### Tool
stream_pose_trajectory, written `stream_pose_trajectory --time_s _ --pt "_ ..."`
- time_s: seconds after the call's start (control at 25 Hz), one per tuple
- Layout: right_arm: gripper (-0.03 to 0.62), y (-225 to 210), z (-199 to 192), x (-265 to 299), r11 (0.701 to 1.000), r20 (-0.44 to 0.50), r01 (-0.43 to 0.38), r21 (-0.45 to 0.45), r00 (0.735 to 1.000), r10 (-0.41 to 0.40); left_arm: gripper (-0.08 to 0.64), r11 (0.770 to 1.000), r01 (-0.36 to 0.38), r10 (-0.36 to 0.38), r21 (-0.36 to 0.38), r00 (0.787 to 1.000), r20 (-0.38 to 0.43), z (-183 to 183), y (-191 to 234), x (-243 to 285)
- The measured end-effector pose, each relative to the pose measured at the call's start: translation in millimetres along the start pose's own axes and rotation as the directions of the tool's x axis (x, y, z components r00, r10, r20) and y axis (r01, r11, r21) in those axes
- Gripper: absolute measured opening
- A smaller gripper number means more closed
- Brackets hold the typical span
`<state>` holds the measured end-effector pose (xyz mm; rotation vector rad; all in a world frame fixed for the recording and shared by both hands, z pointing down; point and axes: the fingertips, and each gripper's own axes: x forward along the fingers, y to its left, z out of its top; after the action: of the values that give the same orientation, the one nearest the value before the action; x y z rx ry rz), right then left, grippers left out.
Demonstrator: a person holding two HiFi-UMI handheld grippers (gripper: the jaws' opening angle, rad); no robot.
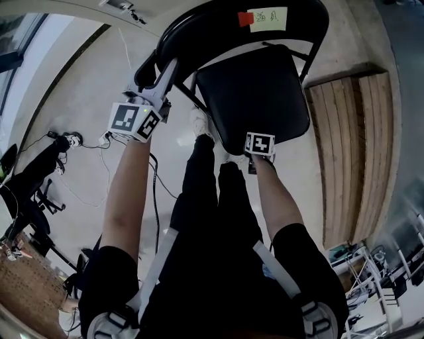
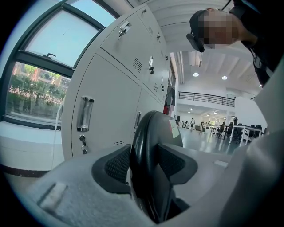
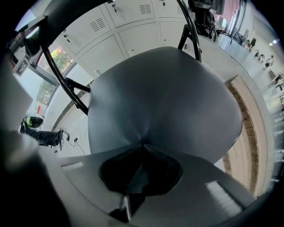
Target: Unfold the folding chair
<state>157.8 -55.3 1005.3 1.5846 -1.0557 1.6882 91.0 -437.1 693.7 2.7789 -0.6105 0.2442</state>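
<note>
Down on the pale floor (image 1: 79, 86), just ahead of the person's legs, one black folding chair (image 1: 265, 112) stood, and two grippers were at work on it. Count it out: one seat (image 1: 255, 86), one curved backrest (image 1: 199, 23), and on that backrest one yellow note (image 1: 270, 18) with one red tag (image 1: 246, 19) just beside it.

The seat's front edge pointed near, toward the person, and the backrest rose on the far side. The chair ran near to far, its backrest curve sweeping left to right.

The left gripper (image 2: 148, 162) was at the backrest's left end, grasping its rounded rim with a pad on each side. The right gripper (image 3: 143, 148) pointed down at the near edge of the seat, jaws clenched together with nothing between them, their tips pushing into the seat so that it dimpled.

Beyond the chair stood a wall of grey lockers (image 2: 111, 102). One wooden strip (image 1: 351, 145) ran along the floor on the right.
</note>
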Motion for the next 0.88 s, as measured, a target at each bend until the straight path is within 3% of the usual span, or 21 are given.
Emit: stream_pose_trajectory --time_s 0.32,0.56,0.68,0.88 --pt "0.012 3 0 3 0.995 0.002 0.013 -0.095 1.000 -0.013 0.199 0.999 0.020 -0.019 -0.030 1.000 0.018 -3 3 1" --pt "0.012 16 46 -44 0.996 0.155 -0.043 -0.073 0.986 0.054 0.224 0.999 -0.051 0.051 0.008 0.999 -0.012 8 8 -15" --pt "0.008 33 83 -80 0.988 0.273 -0.110 -0.106 0.952 0.135 0.224 0.996 -0.090 0.090 0.007 0.996 0.007 26 2 -26" --pt "0.006 45 138 -168 0.963 0.495 -0.153 -0.222 0.833 0.246 0.221 0.989 -0.146 0.145 0.008 0.988 0.052 55 -24 -53"
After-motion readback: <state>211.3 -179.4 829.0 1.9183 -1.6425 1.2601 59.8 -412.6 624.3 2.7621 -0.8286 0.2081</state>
